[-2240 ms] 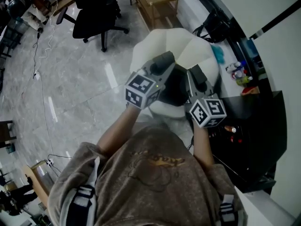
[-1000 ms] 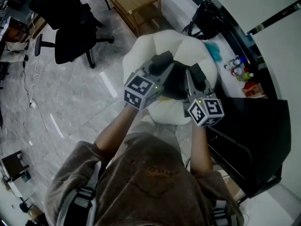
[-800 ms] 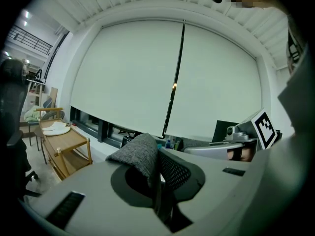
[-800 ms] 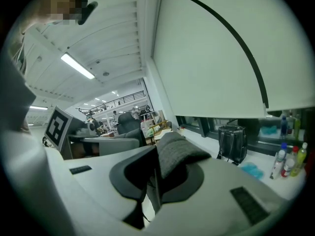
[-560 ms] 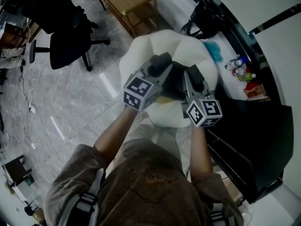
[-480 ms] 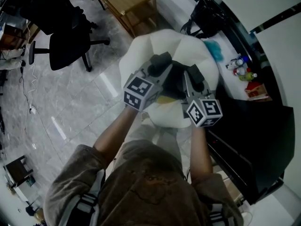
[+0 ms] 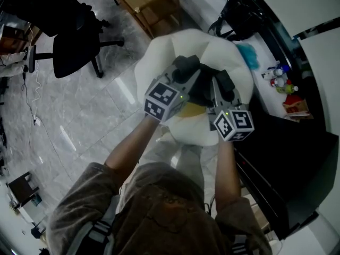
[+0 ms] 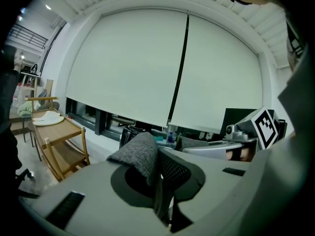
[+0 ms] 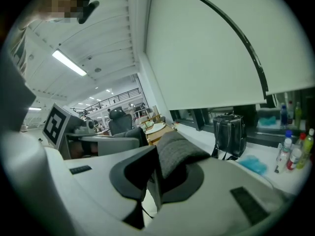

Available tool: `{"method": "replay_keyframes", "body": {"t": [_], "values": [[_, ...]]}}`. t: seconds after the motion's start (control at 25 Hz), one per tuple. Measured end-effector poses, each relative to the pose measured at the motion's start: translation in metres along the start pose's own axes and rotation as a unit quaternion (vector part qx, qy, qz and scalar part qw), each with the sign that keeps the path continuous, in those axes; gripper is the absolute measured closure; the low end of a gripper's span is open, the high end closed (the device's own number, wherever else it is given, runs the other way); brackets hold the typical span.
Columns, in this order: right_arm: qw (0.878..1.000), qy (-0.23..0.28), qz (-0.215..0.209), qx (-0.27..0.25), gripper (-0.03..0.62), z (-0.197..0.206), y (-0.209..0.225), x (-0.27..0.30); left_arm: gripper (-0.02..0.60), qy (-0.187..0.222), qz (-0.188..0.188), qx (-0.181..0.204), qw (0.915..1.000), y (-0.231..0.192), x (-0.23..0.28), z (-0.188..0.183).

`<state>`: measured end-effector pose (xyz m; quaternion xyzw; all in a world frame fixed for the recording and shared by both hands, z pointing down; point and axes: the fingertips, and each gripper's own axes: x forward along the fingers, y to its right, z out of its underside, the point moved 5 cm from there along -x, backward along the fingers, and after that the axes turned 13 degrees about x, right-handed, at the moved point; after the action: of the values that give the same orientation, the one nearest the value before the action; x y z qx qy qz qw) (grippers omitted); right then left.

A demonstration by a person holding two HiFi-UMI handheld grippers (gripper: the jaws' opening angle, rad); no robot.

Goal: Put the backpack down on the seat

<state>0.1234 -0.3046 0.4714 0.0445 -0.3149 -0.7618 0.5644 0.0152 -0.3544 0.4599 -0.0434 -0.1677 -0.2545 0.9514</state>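
Biggest first: the grey floor (image 7: 79,121) is left wide open across the left side of the head view, so loads of free room is had there. The right side is boxed in by a black desk (image 7: 297,158), its edge run close beside the seat. The white seat (image 7: 159,62) is seen straight below, round-rimmed, with bare cushion showing all around the load.

An office chair (image 7: 71,57) is parked well apart to the upper left. A wooden cart (image 7: 151,1) is set just past the seat's far rim, and a black bag (image 7: 241,15) is slumped near the far right rim.

The dark backpack (image 7: 204,89) is held up between both grippers over the middle of the seat. Whether the cushion is being touched can't be told from above.

The left gripper (image 7: 187,68) is clamped tight on a grey left strap (image 8: 140,154), as shown in the left gripper view. The right gripper (image 7: 220,81) is pinched onto the right strap (image 9: 177,154) the same way. Both are pointed away from the person, side by side.

A few bottles (image 7: 281,81) are lined up past the desk's far end.
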Motion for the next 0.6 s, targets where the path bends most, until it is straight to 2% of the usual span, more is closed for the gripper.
{"method": "replay_keyframes", "body": {"t": [0.44, 0.6], "values": [[1.0, -0.011, 0.012, 0.008, 0.563, 0.023, 0.03, 0.038, 0.549, -0.016, 0.0, -0.009, 0.9998, -0.023, 0.034, 0.037], [1.0, -0.004, 0.017, 0.009, 0.563, 0.026, 0.04, 0.044, 0.549, -0.014, 0.008, 0.002, 0.9999, -0.021, 0.045, 0.041]]}}
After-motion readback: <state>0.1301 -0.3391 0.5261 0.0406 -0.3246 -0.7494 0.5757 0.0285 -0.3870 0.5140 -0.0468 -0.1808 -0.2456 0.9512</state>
